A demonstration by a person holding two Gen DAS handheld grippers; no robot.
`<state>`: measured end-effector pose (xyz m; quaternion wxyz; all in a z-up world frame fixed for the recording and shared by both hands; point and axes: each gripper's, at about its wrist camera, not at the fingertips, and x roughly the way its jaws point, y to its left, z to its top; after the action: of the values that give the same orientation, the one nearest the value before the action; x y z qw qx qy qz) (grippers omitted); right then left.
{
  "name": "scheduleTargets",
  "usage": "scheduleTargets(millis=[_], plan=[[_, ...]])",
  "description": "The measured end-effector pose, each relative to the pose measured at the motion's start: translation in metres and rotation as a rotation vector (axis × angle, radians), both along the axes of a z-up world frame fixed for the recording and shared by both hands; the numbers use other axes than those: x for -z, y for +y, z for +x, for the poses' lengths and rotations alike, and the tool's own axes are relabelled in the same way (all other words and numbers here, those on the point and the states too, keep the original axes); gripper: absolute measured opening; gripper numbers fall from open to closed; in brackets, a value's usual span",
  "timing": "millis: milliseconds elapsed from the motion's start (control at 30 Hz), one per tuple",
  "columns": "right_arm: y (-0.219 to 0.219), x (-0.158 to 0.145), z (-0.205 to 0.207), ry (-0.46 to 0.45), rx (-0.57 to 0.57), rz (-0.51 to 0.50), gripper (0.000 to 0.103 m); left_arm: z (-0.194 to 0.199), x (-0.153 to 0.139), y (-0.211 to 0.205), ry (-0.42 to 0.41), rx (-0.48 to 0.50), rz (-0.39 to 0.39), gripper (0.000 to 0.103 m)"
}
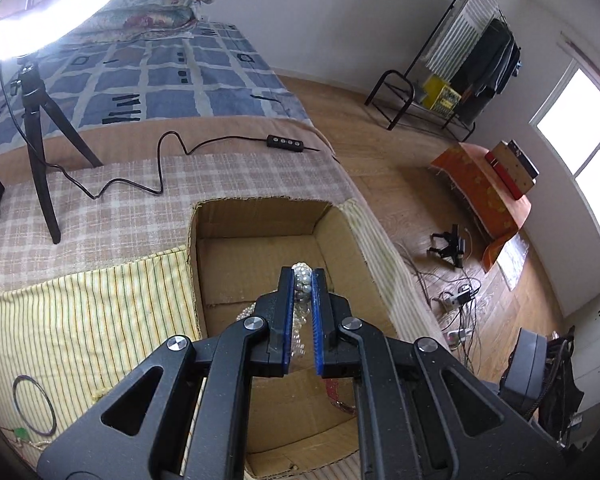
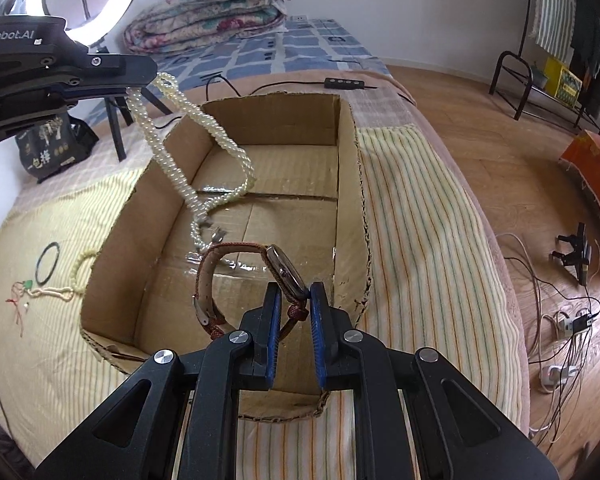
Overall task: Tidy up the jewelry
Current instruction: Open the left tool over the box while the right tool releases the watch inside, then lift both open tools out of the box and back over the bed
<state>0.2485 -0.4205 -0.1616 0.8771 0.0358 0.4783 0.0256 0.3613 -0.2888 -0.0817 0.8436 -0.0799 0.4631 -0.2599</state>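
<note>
Bedroom with a wood floor; a bed [image 2: 440, 216] under striped and checked cloth bears an open cardboard box [image 2: 352, 184]. Above the box's left wall the left gripper [image 2: 134, 90] is clamped tight on a twisted pearl necklace [image 2: 172, 168], which hangs in a long loop down into the box. Over the box's near end the right gripper [image 2: 296, 300] is pinched on a wristwatch [image 2: 284, 272] with a reddish-brown strap, held on edge inside the box. Left of the box, a black ring [image 2: 47, 263] and a beaded bracelet [image 2: 58, 291] lie on the cloth
</note>
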Motion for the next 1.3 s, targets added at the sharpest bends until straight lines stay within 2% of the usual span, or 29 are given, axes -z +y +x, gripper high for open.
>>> scheduleTargets(millis=[67,100,133,167,200,233,567,767,933,967,1033,1100,1300], plan=[[0.001,-0.001,0.001,-0.004,-0.003,-0.005,0.018,-0.001,-0.001,0.0,-0.006,0.0,0.006,0.006],[0.001,-0.002,0.001,-0.01,0.0,-0.01,0.03,-0.001,-0.002,0.0,-0.008,0.002,0.014,0.007],[0.002,-0.005,0.0,-0.021,0.007,-0.019,0.041,-0.001,-0.002,-0.001,-0.007,0.005,0.021,0.014],[0.002,-0.007,0.0,-0.03,0.011,-0.023,0.057,-0.002,-0.003,0.0,-0.009,0.006,0.027,0.021],[0.003,-0.01,-0.001,-0.047,0.008,-0.016,0.059,-0.004,-0.005,0.001,-0.02,0.005,0.034,0.034],[0.004,-0.013,-0.003,-0.055,0.006,-0.014,0.059,-0.006,-0.007,0.002,-0.03,0.002,0.039,0.038],[0.015,-0.03,-0.016,-0.073,0.006,-0.045,0.059,-0.026,-0.036,0.032,-0.08,-0.039,0.04,0.038],[0.023,-0.055,-0.033,-0.122,0.01,-0.045,0.06,-0.051,-0.062,0.057,-0.133,-0.061,0.057,0.038],[0.032,-0.077,-0.053,-0.181,0.009,-0.027,0.071,-0.077,-0.09,0.095,-0.179,-0.093,0.055,0.038],[0.034,-0.081,-0.058,-0.193,0.003,-0.022,0.072,-0.084,-0.096,0.104,-0.192,-0.098,0.065,0.04],[0.039,-0.085,-0.067,-0.203,-0.014,-0.018,0.072,-0.095,-0.104,0.118,-0.215,-0.111,0.082,0.052],[0.046,-0.087,-0.076,-0.224,-0.029,-0.029,0.072,-0.109,-0.111,0.135,-0.241,-0.116,0.097,0.057],[0.064,-0.086,-0.101,-0.268,-0.111,-0.057,0.072,-0.149,-0.113,0.189,-0.279,-0.118,0.161,0.061]])
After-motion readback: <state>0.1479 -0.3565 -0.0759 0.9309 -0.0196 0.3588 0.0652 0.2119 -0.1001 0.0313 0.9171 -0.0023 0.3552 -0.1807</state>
